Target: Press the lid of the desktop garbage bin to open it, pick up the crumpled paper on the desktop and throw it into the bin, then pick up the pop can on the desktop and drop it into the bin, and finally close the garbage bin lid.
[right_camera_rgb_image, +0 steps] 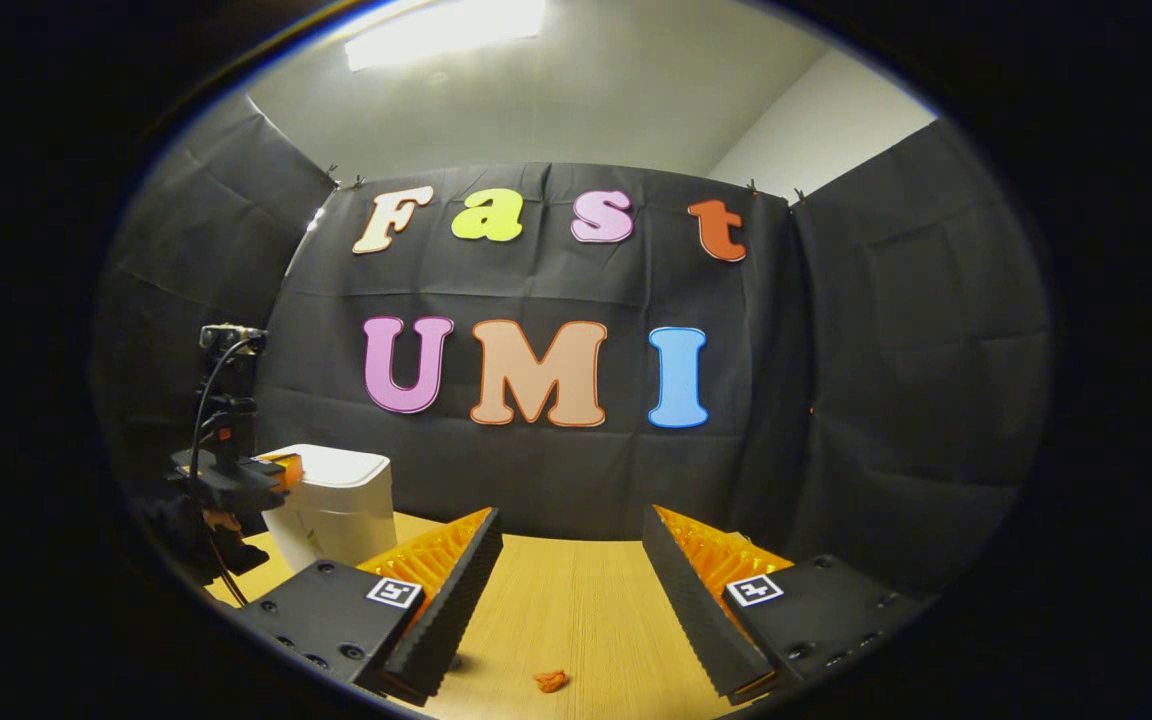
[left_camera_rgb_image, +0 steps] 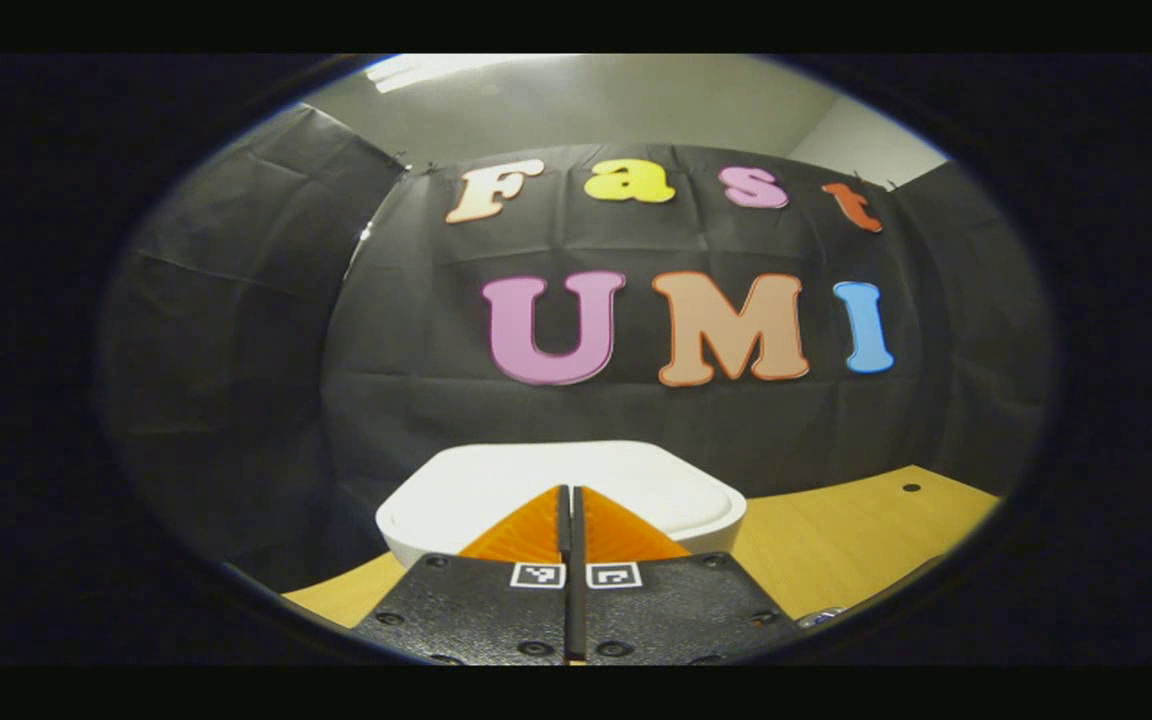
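The white garbage bin (right_camera_rgb_image: 336,505) is taken as the landmark, standing on the wooden desktop (right_camera_rgb_image: 566,610) at the foot of the black cloth wall.

In the right gripper view, the left gripper (right_camera_rgb_image: 281,470) is seen at the far left, held at the level of the bin's lid (right_camera_rgb_image: 341,465), its tip against the lid's left edge. Whether contact is made cannot be told from this view. To the right of the bin, the right gripper (right_camera_rgb_image: 571,590) is held low over the bare desktop, well apart from the bin, and its two fingers are spread wide with nothing between them. A small orange scrap (right_camera_rgb_image: 550,681) is seen lying on the desktop below the gap, to the right of the bin and nearer the camera.

In the left gripper view, the bin (left_camera_rgb_image: 416,535) is seen straight ahead and very close, with its lid (left_camera_rgb_image: 656,480) down and flat. The left gripper (left_camera_rgb_image: 571,510) is held over the near edge of the lid, with its fingers brought together so that only a thin dark line is left between them; nothing is held. To the right of the bin, the desktop (left_camera_rgb_image: 836,540) is shown running back to the wall, and a small dark hole (left_camera_rgb_image: 910,488) is seen in it.
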`<act>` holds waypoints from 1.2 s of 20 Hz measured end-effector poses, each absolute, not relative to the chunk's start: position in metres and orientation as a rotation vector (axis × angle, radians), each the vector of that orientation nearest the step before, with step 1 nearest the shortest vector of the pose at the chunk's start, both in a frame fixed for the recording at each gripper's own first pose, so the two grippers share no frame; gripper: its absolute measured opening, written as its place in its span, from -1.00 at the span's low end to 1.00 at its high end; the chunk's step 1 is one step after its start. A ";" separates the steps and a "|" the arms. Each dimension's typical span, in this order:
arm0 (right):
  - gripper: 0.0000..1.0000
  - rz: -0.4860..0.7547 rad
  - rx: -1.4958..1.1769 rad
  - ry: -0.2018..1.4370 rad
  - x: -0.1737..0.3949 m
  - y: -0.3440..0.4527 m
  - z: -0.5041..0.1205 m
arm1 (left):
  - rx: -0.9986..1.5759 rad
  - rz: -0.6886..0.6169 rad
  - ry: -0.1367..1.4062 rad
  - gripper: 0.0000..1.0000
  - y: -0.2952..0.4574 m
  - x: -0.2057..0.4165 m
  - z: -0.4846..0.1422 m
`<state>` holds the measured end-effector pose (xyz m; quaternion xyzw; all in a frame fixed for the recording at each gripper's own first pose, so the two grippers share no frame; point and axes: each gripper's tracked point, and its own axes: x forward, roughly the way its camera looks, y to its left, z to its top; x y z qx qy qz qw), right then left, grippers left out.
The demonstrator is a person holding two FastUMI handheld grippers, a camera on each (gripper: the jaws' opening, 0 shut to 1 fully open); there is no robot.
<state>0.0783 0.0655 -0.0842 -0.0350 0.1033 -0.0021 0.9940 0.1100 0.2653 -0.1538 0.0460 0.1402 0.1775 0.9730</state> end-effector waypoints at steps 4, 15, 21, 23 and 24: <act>0.89 0.025 -0.058 0.195 0.079 0.072 -0.079 | 0.076 0.333 0.238 -1.00 0.261 0.110 -0.131; 0.89 0.115 0.006 0.192 0.096 0.065 -0.085 | 0.144 0.276 0.041 0.67 0.190 0.078 -0.032; 0.89 0.169 0.015 0.326 0.104 0.054 -0.149 | 0.131 0.226 0.068 0.82 0.127 0.020 -0.053; 0.89 0.193 0.013 0.414 0.104 0.053 -0.186 | 0.150 0.237 0.112 0.89 0.118 0.004 -0.069; 0.89 0.208 0.018 0.466 0.103 0.054 -0.207 | 0.149 0.242 0.141 0.82 0.114 -0.003 -0.078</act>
